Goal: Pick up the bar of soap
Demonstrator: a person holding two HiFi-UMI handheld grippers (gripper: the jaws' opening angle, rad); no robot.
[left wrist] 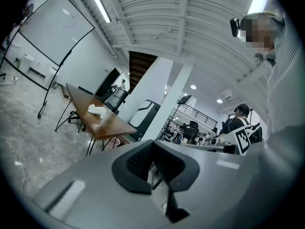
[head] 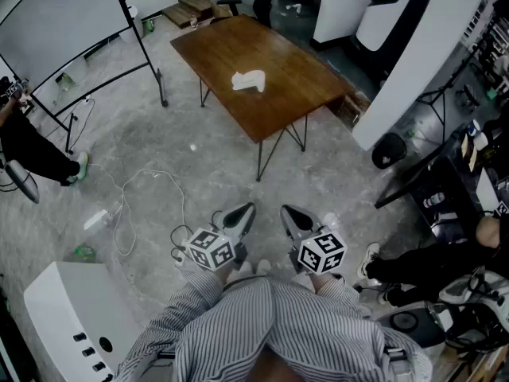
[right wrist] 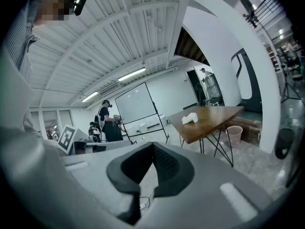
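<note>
A white lumpy object, which looks like the bar of soap, lies near the middle of a brown wooden table across the room. It also shows in the left gripper view as the white object and in the right gripper view as the white object. Both grippers are held close to the person's striped shirt, far from the table. My left gripper is shut and holds nothing. My right gripper is likewise shut and holds nothing.
A whiteboard on a black stand stands left of the table. Cables lie on the concrete floor between me and the table. A white machine sits at bottom left, a white pillar and black bin at right. People stand at both sides.
</note>
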